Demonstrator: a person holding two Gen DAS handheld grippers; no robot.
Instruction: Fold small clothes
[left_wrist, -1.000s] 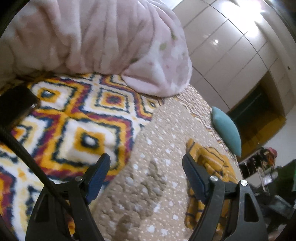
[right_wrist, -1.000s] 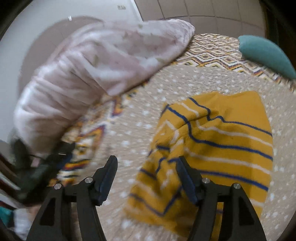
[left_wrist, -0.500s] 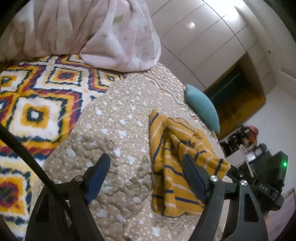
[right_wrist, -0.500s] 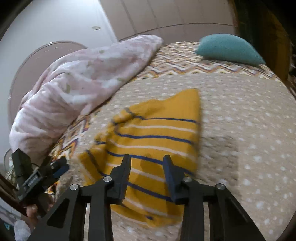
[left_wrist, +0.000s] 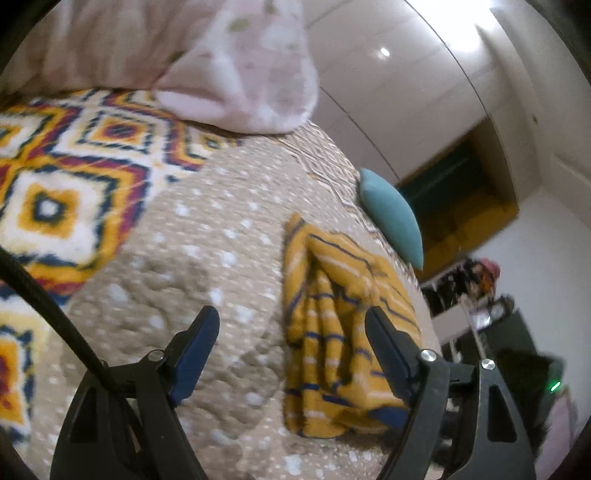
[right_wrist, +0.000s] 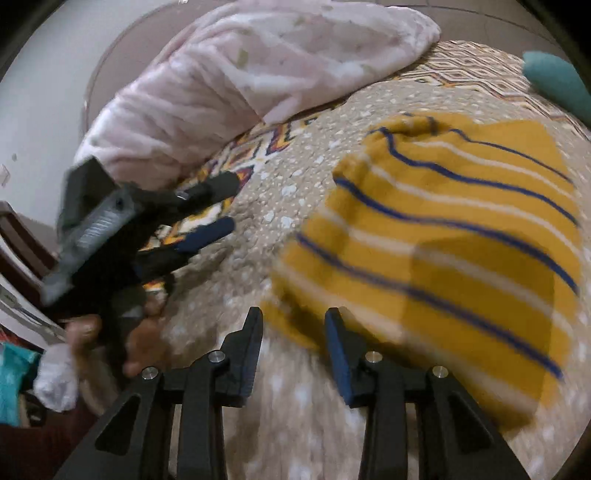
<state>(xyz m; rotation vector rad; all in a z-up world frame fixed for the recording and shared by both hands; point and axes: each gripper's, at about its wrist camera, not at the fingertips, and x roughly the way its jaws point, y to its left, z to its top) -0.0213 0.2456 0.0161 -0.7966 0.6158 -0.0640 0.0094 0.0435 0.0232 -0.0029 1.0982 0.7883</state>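
A small mustard-yellow garment with blue and white stripes (left_wrist: 332, 314) lies loosely bunched on the beige dotted quilt (left_wrist: 207, 266). In the right wrist view the garment (right_wrist: 450, 236) spreads to the right, its near corner just beyond my fingertips. My left gripper (left_wrist: 291, 332) is open wide and empty above the quilt, with the garment's left edge between and beyond its fingers. My right gripper (right_wrist: 295, 321) is partly open and empty, close to the garment's near-left corner. The left gripper also shows in the right wrist view (right_wrist: 207, 210), held by a hand at the left.
A pink crumpled blanket (right_wrist: 258, 74) lies at the far side of the bed. A bright diamond-patterned cover (left_wrist: 62, 177) lies to the left. A teal pillow (left_wrist: 391, 218) sits beyond the garment. Wardrobe doors (left_wrist: 406, 92) stand behind.
Both views have swung. My right gripper has drawn back to the garment's near-left corner, with the fingers a little wider apart. The left gripper has come into the right wrist view.
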